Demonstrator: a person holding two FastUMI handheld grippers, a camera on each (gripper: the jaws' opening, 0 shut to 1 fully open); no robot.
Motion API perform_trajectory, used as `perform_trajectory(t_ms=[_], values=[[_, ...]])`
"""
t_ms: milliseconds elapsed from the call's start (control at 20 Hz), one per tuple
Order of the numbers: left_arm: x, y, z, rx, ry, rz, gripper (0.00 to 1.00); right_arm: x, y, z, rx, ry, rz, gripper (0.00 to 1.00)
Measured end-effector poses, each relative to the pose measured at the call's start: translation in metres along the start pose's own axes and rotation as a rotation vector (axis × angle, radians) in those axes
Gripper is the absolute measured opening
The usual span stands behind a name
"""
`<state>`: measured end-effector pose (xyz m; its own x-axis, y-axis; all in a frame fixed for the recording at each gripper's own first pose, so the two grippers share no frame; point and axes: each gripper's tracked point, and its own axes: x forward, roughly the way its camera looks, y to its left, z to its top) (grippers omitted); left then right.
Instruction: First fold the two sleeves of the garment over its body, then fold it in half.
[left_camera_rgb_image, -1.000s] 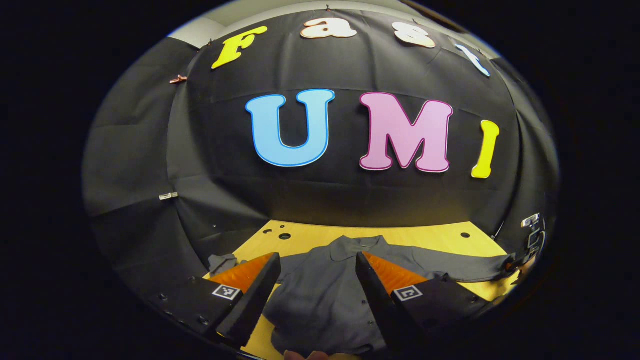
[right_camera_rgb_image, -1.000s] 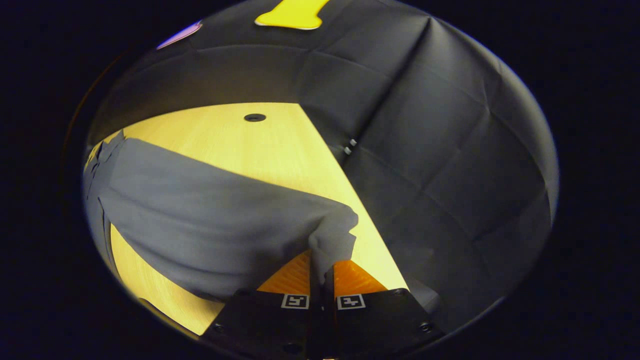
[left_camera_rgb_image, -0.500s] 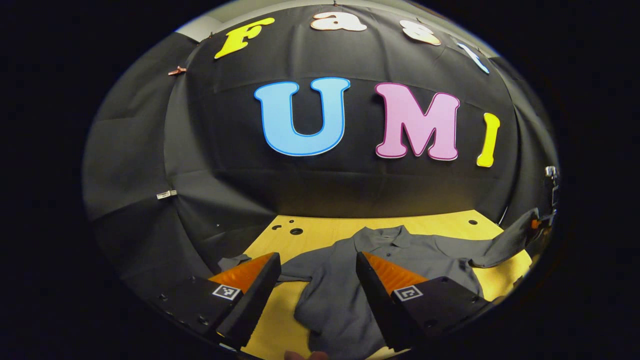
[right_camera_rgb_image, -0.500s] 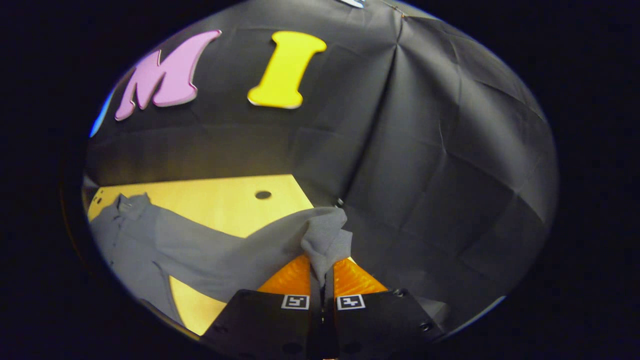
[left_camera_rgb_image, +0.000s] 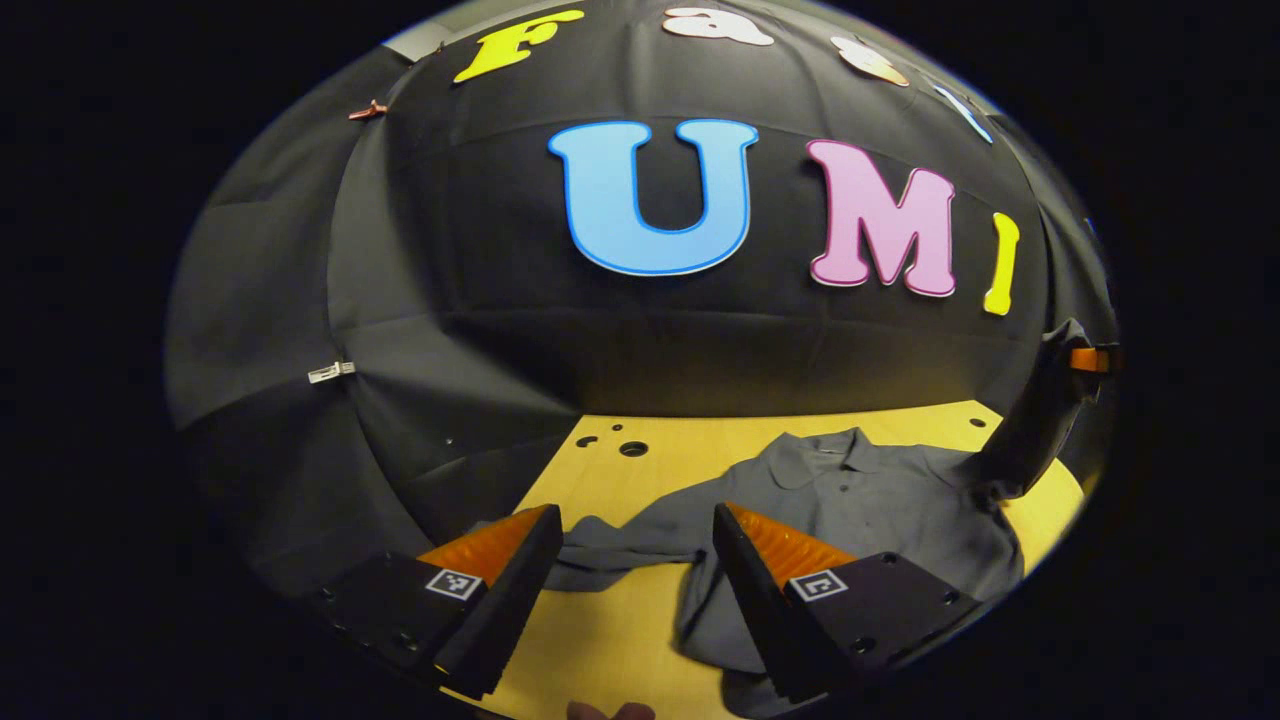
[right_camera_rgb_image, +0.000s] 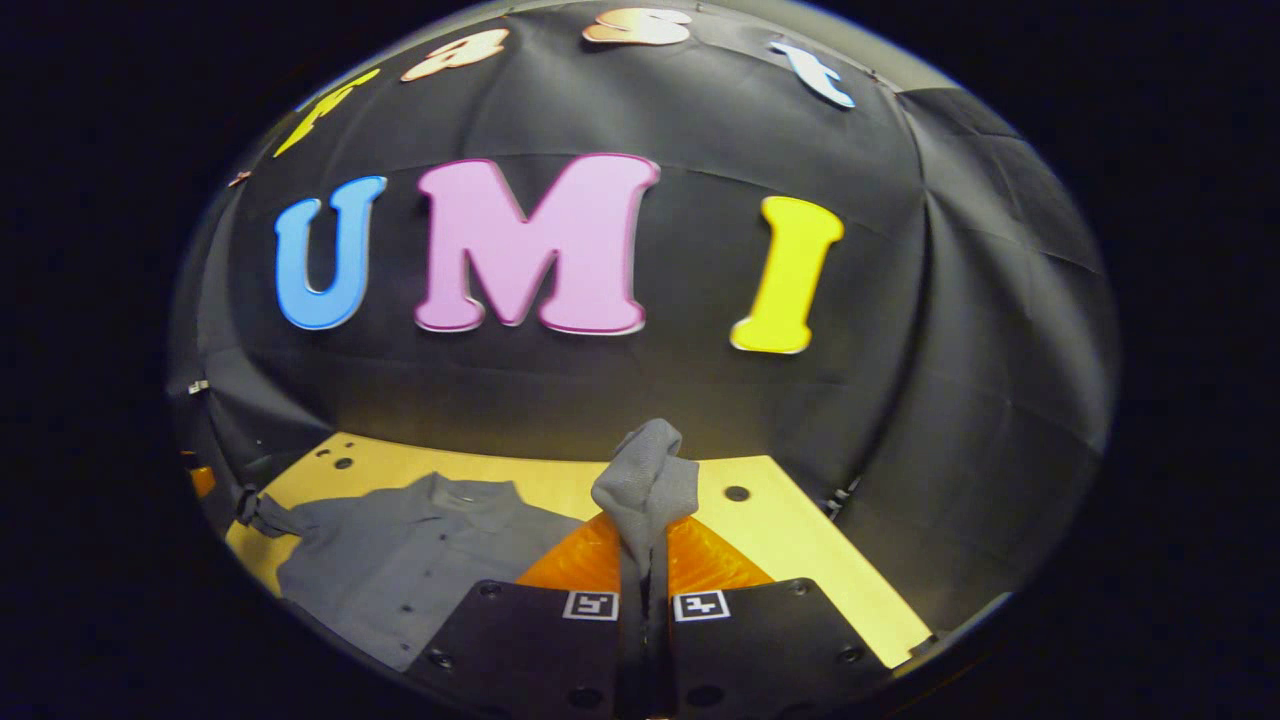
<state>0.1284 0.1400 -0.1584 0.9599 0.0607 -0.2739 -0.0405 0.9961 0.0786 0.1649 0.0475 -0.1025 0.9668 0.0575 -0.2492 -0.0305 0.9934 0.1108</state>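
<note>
grey shirt (left_camera_rgb_image: 860, 500) lies collar-up, front-up on the yellow table (left_camera_rgb_image: 620, 640). right gripper (right_camera_rgb_image: 645, 545) is clamped on the cuff of one sleeve (right_camera_rgb_image: 645, 480), which stands lifted off the table; in the left gripper view that sleeve rises at the far right. left gripper (left_camera_rgb_image: 630, 560) is spread wide, grasping nothing, above the other sleeve (left_camera_rgb_image: 620, 540), which lies flat.
</note>
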Motion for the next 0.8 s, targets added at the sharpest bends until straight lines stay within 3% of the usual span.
perform_trajectory(t_ms=[450,650,700,800], values=[[0.062,0.069,-0.039,0.03,0.043,0.01,0.96,0.034,0.172,-0.051,0.011,0.094,0.178,0.05],[0.102,0.101,-0.07,0.044,0.112,0.03,0.94,0.045,0.225,-0.096,-0.029,0.178,0.221,0.05],[0.111,0.105,-0.078,0.051,0.128,0.031,0.94,0.046,0.235,-0.107,-0.041,0.195,0.229,0.01],[0.128,0.113,-0.095,0.068,0.172,0.024,0.94,0.05,0.255,-0.125,-0.055,0.226,0.245,0.06]])
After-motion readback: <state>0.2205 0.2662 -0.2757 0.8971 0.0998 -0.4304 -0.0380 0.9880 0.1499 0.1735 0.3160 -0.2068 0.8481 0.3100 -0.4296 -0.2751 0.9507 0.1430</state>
